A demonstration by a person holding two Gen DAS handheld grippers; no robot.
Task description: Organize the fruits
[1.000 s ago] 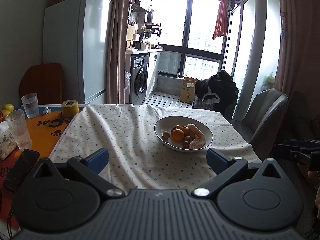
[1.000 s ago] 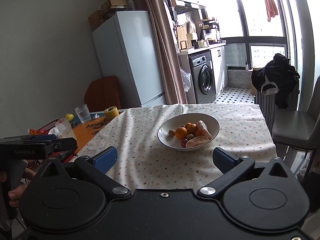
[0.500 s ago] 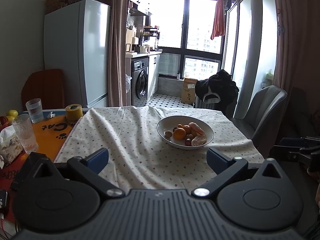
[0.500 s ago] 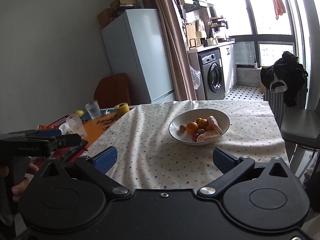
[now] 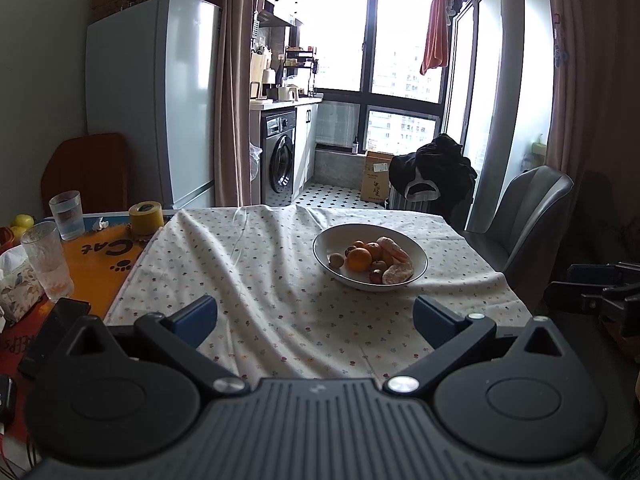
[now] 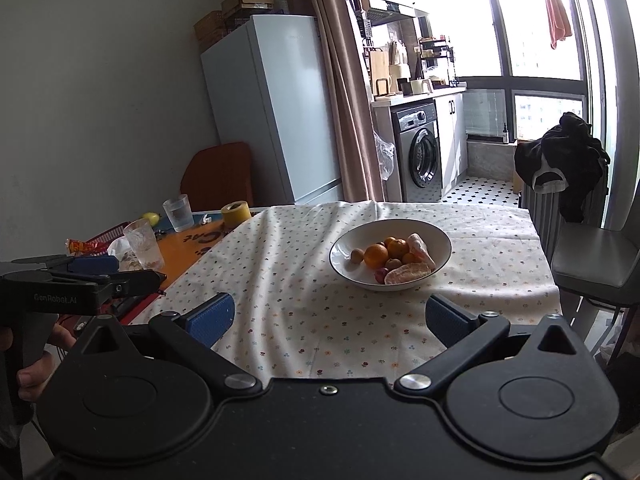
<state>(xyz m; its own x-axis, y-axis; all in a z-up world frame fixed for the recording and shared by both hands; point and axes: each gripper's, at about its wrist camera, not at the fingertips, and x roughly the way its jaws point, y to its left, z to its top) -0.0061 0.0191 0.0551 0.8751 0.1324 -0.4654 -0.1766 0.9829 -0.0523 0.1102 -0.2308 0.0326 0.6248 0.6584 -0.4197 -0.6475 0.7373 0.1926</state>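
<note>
On a table draped with a flower-dotted cloth [image 5: 280, 280], a white bowl [image 5: 416, 252] sits at about one o'clock from the left gripper [image 5: 316, 318] and at twelve o'clock from the right gripper [image 6: 328, 320]. Every fruit in view on the cloth lies inside it: a round orange [image 6: 376, 255], smaller tangerines behind it, two peeled pale-orange segments [image 6: 408, 274] toward the near right rim, a brownish fruit at nine o'clock in the bowl, and small reddish ones (too small to name). No fruit lies loose on the cloth.

Both tongs are spread wide with nothing between their blue pads, held back from the table's near edge, well apart from the bowl. Seen from the right wrist, the left gripper sits off at nine o'clock, gripped by a hand [image 6: 34, 368].

Risks from here: the cloth is rumpled and unpinned, so a jaw dragging across it could tug the bowl. The peeled segments look soft and may tear under a hard pinch. Round fruit could roll off. Two drinking glasses [image 5: 48, 260] at ten o'clock could be knocked by a wide sweep.
</note>
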